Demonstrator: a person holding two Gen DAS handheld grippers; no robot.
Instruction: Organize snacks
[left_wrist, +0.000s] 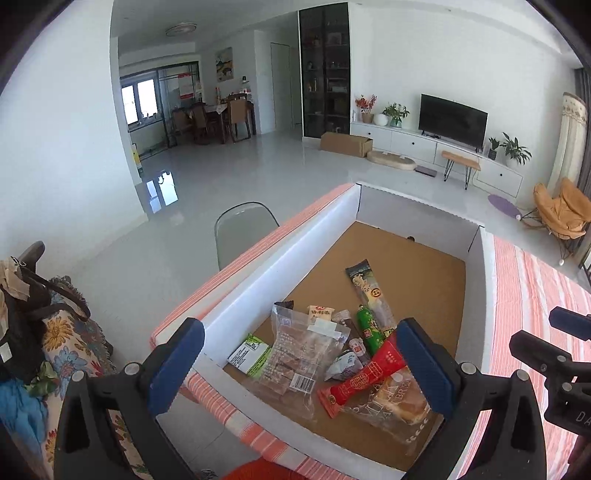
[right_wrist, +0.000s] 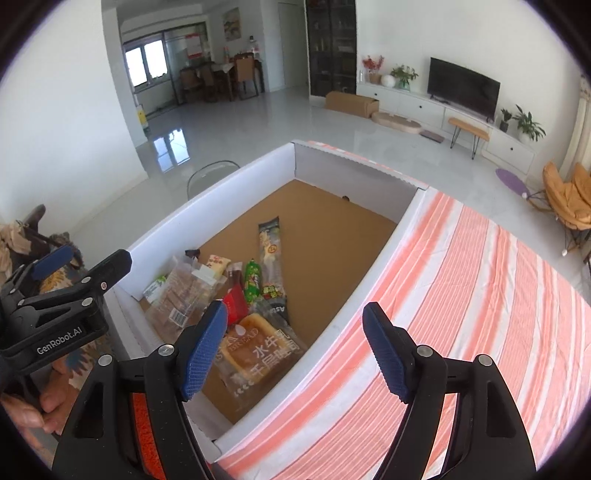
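A white box with a brown cardboard floor (left_wrist: 417, 266) (right_wrist: 332, 236) lies on the striped table. Several snacks are piled in its near corner: a clear bag of brown biscuits (left_wrist: 299, 354) (right_wrist: 181, 299), a red packet (left_wrist: 365, 376) (right_wrist: 234, 302), a milk bread bag (left_wrist: 395, 410) (right_wrist: 255, 350), a green sausage stick (left_wrist: 369, 328) (right_wrist: 252, 280) and a long dark packet (left_wrist: 371, 291) (right_wrist: 269, 251). My left gripper (left_wrist: 299, 363) hovers open and empty above the pile. My right gripper (right_wrist: 295, 350) is open and empty over the box's right wall.
The pink-and-white striped tablecloth (right_wrist: 461, 314) stretches right of the box. A grey chair (left_wrist: 243, 229) stands beyond the table's left side. A floral-covered seat with bags (left_wrist: 48, 332) is at the left. The living room floor lies beyond.
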